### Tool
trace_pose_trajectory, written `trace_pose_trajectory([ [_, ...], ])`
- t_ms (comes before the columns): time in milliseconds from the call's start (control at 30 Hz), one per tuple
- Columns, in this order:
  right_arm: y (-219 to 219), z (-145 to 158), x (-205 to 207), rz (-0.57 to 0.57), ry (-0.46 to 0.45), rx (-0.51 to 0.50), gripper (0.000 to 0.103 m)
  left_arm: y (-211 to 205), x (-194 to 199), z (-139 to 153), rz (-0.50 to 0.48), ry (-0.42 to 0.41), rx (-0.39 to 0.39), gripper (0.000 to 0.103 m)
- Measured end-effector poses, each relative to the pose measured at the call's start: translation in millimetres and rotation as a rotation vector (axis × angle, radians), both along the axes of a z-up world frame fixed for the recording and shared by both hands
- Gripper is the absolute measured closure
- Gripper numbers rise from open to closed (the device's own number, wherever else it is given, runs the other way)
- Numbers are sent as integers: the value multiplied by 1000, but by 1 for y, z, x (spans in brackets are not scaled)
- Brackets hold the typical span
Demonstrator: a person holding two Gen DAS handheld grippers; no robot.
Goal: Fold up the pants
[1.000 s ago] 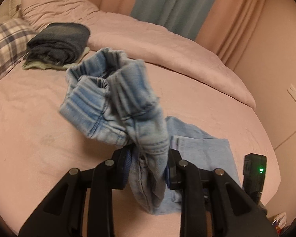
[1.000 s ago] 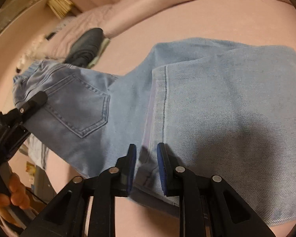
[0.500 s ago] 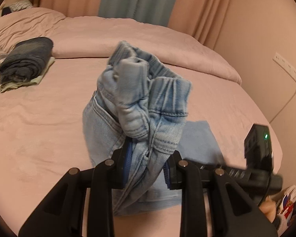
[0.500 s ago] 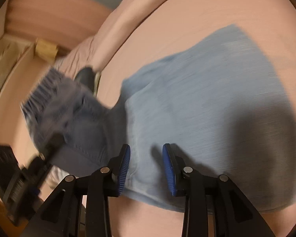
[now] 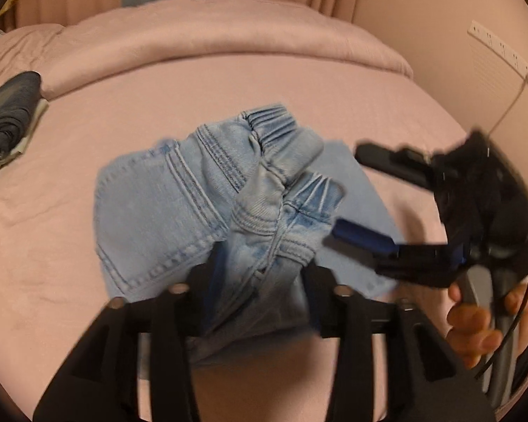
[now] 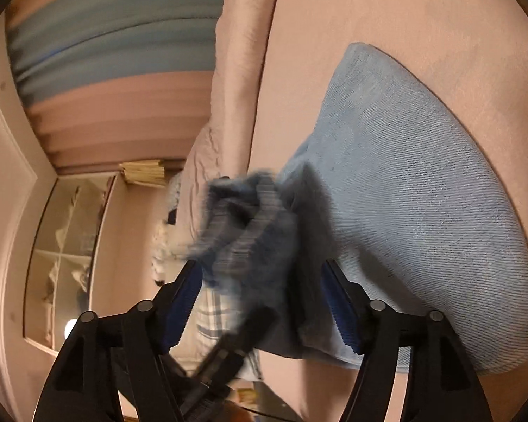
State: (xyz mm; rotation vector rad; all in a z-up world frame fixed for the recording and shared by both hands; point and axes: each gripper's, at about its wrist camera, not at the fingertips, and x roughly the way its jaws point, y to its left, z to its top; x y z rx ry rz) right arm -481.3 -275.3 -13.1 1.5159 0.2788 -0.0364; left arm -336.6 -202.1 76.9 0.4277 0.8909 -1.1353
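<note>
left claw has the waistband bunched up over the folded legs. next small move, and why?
Probably lower the left claw and lay the jeans waistband flat on the folded leg panel, then release. The waistband is clamped and bunched above the bed, and the right claw is open, holding nothing.

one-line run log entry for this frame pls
task: fold pants | left gripper: shut on jeans waistband | right gripper: open, beside waistband | legs flat on bed
</note>
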Motion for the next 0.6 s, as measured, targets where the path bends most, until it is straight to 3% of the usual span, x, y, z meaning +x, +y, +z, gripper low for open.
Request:
trace_pose_trajectory([
  [33, 0, 0, 2, 9, 10, 2, 32, -2, 0, -5, -8, 20, 24, 33],
  [67, 1, 2, 3, 19, 23, -3, 32, -4, 0, -7, -8, 28, 33, 27],
  [200, 1, 6, 7, 58, 91, -35, 32, 2, -5, -1, -29, 29, 12, 27],
  [300, 1, 7, 13, 79, 135, -50, 32, 22, 3, 7, -26, 79, -55, 24],
  [367, 1, 8, 17, 83, 154, -60, 32, 39, 15, 9, 31, 105, -79, 18],
  [533, 6, 12, 21, 84, 197, -81, 32, 78, 74, -10, 268, 227, -83, 18],
  [600, 6, 15, 29, 89, 235, -99, 32, 85, 87, -17, 334, 239, -87, 18],
])
